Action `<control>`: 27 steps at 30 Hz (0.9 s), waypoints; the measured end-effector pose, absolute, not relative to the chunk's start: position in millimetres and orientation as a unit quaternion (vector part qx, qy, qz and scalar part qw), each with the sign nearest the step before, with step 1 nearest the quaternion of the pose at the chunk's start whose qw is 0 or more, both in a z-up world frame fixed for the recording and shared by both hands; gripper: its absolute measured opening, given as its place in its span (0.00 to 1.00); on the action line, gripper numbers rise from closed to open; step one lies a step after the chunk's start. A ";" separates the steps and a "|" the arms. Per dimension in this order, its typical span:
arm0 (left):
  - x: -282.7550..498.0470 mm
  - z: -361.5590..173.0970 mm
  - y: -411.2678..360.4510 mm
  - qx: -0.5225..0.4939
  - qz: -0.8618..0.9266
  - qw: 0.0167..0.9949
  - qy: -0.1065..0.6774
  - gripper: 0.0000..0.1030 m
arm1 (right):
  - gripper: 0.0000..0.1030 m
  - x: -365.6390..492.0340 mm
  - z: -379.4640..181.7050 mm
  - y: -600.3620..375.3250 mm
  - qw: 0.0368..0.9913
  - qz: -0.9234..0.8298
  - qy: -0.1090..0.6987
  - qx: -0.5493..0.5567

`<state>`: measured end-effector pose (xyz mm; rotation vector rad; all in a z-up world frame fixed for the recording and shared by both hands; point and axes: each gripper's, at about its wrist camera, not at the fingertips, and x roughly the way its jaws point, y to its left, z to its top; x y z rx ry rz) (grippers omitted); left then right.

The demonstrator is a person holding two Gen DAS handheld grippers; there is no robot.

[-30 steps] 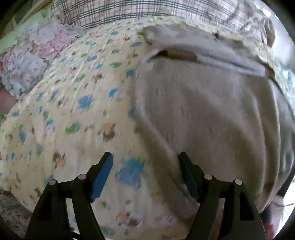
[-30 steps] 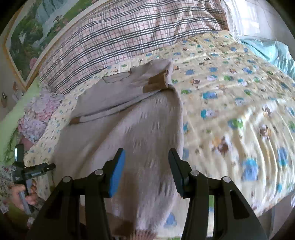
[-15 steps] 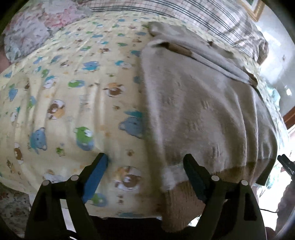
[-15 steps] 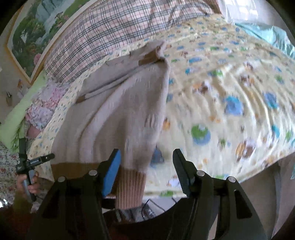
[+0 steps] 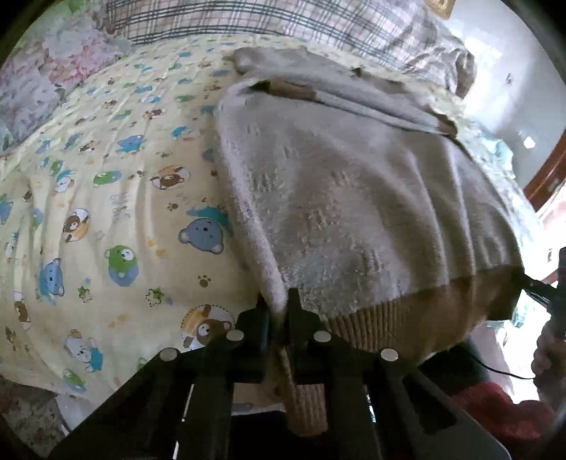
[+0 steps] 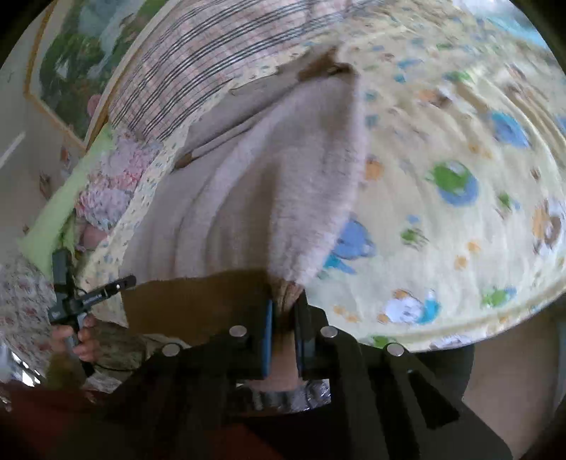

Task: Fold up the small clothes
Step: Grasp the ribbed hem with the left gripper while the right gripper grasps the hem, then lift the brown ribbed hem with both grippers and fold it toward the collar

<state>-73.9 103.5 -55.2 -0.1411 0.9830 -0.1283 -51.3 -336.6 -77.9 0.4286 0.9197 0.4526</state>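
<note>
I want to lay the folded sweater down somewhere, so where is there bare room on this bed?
Bare room: the yellow bear-print sheet left of the beige knitted sweater, and more on the sweater's other side. Crowded: the plaid pillow and floral bedding at the head. Both the left gripper and right gripper pinch the sweater's hem corners.

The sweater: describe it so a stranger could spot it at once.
Find the bed's yellow sheet printed with cartoon bears, below the plaid pillow. The sweater lies on it, its hem pinched by the left gripper and the right gripper. It is the only plain, fuzzy grey-beige piece, with a tan ribbed hem.
</note>
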 end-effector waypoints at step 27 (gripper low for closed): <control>-93.2 -62.2 104.5 -0.098 -0.115 0.874 0.463 0.05 | 0.12 -46.8 -80.1 -343.5 0.820 0.305 0.426 0.229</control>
